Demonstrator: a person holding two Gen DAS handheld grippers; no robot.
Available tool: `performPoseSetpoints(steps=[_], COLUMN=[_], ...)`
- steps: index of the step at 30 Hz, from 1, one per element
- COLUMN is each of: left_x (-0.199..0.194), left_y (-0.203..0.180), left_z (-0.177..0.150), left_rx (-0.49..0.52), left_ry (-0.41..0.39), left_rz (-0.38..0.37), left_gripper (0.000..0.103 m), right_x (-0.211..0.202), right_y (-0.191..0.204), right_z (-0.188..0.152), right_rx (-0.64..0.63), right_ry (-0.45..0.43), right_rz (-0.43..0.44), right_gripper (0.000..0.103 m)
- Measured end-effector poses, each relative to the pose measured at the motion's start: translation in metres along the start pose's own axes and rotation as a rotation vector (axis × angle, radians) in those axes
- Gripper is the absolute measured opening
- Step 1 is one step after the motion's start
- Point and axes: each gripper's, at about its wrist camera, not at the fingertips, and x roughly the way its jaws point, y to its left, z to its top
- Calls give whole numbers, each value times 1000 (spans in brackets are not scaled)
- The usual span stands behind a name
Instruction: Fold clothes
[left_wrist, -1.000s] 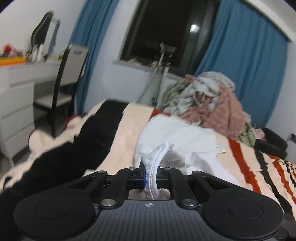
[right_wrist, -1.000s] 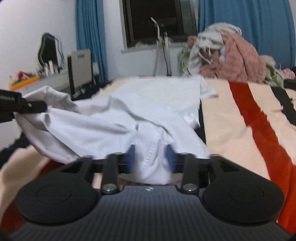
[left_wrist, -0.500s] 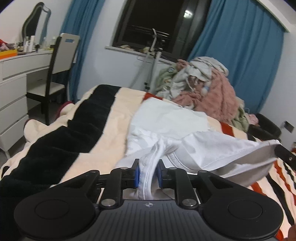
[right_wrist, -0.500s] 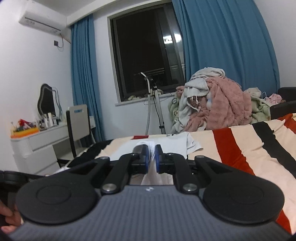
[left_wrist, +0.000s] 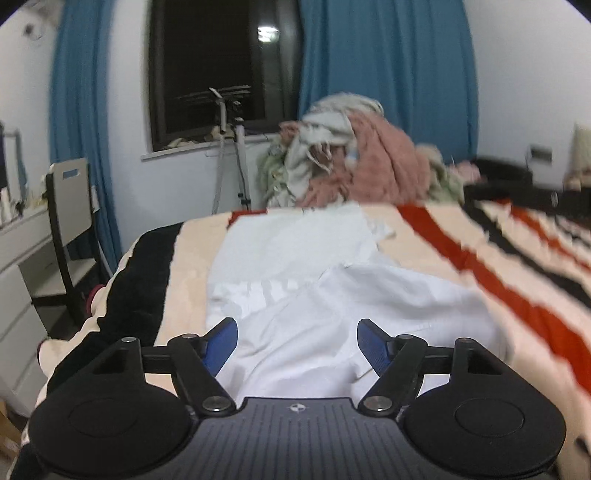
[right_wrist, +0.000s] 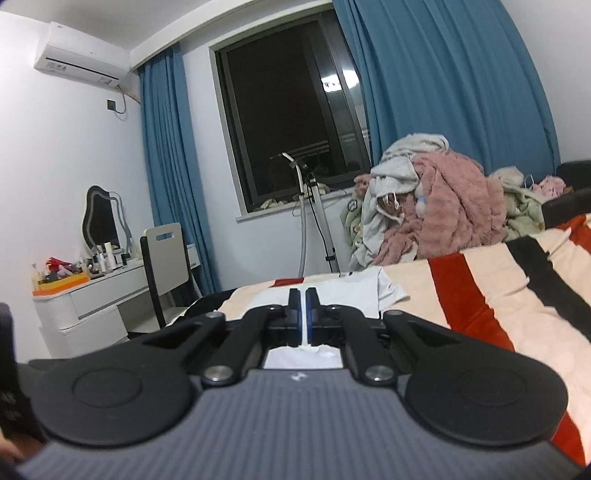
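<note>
Underneath, striped blanket (left_wrist: 461, 258); beyond, blue curtains (right_wrist: 443, 110), dark window (right_wrist: 288, 122).

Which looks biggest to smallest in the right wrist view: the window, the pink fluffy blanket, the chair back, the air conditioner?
As they appear in that view:
1. Window
2. Pink fluffy blanket
3. Chair back and air conditioner look about alike, so I won't rank them.
Differing distances from the camera skew these apparent sizes.
</note>
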Motion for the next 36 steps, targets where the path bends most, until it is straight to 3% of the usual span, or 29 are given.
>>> performPoseSetpoints(steps=[5, 7, 10, 17, 18, 20, 21, 22, 23, 24, 28, 31, 36], left_x=[-6, -7, -6, 4, 9, 17, 20, 20, 17, 12, -13, -33, -48], left_y=[-5, -9, -17, -48, -52, -57, -58, -56, -52, -46, -22, -1, 12], left_z=[-5, -9, -17, -42, -45, -50, -52, -51, -47, -42, -20, -5, 9], left_rx=[40, 73, 159, 402, 440, 512, 536, 532, 497, 447, 254, 115, 30], left_ry=[17, 31, 47, 33, 27, 8, -4, -18, -42, -70, -198, -282, -360], left_rz=[-45, -62, -76, -49, -14, 68, 100, 116, 119, 116, 114, 92, 67], left_gripper=[71, 66, 55, 49, 45, 28, 13, 13, 13, 12, 12, 12, 12], right_x=[13, 19, 25, 30, 31, 33, 33, 33, 33, 33, 32, 34, 35], right_y=[-7, -10, -14, -13, -11, -9, -9, -9, -8, -8, -1, 14, 49], right_z=[-8, -13, -19, -27, -28, -30, -30, -31, -31, -32, -32, -37, -54], right_rx=[9, 7, 19, 4, -4, -18, -21, -24, -27, -30, -63, -157, -369], right_ry=[94, 142, 201, 263, 273, 288, 289, 289, 290, 290, 272, 262, 229], right_rz=[-34, -62, -89, -105, -103, -99, -96, -94, -91, -89, -57, -35, 58], right_gripper=[5, 7, 8, 9, 9, 10, 17, 28, 55, 75, 75, 75, 74])
